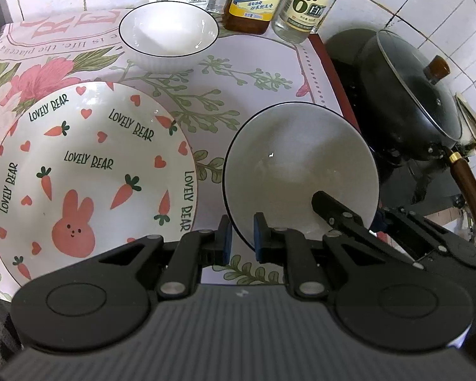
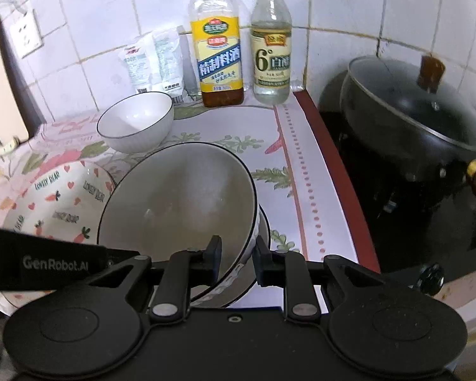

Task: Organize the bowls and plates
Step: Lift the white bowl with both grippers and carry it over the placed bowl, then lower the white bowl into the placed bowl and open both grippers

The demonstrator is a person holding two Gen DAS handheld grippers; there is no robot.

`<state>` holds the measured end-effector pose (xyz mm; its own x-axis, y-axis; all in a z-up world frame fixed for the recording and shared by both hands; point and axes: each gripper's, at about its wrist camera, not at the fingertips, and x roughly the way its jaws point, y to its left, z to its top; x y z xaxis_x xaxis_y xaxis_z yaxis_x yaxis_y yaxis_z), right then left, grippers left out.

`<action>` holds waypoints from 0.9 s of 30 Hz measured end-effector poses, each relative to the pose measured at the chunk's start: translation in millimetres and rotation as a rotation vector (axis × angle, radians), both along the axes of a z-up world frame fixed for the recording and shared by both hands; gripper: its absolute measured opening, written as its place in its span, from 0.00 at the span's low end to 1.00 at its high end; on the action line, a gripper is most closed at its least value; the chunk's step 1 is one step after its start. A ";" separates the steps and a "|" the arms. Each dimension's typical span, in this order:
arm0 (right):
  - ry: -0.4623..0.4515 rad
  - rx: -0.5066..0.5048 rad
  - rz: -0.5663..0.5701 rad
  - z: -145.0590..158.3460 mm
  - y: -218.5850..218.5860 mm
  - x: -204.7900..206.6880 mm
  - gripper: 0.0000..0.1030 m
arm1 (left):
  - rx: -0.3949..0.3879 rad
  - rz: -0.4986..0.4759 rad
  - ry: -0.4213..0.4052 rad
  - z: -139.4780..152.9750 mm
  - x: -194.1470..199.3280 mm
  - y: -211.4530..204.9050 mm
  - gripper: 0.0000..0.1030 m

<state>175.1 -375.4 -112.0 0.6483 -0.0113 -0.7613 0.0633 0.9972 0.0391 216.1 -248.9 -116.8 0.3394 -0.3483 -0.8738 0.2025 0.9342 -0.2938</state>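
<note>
A white bowl with a dark rim (image 1: 298,171) is tilted above the floral table mat; it also shows in the right wrist view (image 2: 181,197). My left gripper (image 1: 241,238) has its jaws around the bowl's near rim, shut on it. My right gripper (image 2: 237,255) is shut on the same bowl's right rim; its fingers (image 1: 336,212) show in the left wrist view. A "Lovely Bear" plate (image 1: 89,171) with carrots and a rabbit lies at the left (image 2: 54,203). A second white bowl (image 1: 168,33) stands upright at the back (image 2: 136,120).
Two bottles (image 2: 217,60) (image 2: 271,60) and a white packet (image 2: 155,60) stand against the tiled wall. A black lidded wok (image 2: 412,111) sits on the stove at the right, past the mat's red edge (image 2: 330,158). A wall socket (image 2: 25,33) is at the left.
</note>
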 end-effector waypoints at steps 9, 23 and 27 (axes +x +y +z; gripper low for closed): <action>-0.055 -0.086 0.046 1.6 8.9 -8.0 0.30 | -0.029 0.030 0.017 -1.6 1.5 4.8 0.12; -0.117 -0.202 0.085 -3.7 16.0 -14.3 0.31 | -0.049 0.040 0.030 -3.8 3.5 6.8 0.14; -0.127 -0.214 0.090 -7.6 14.8 -12.1 0.33 | -0.056 0.046 0.026 -4.5 3.9 8.1 0.16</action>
<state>163.0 -360.7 -119.5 0.7444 -0.1015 -0.6600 -0.0180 0.9850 -0.1718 219.9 -240.8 -121.3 0.3334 -0.3811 -0.8623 0.1513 0.9244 -0.3500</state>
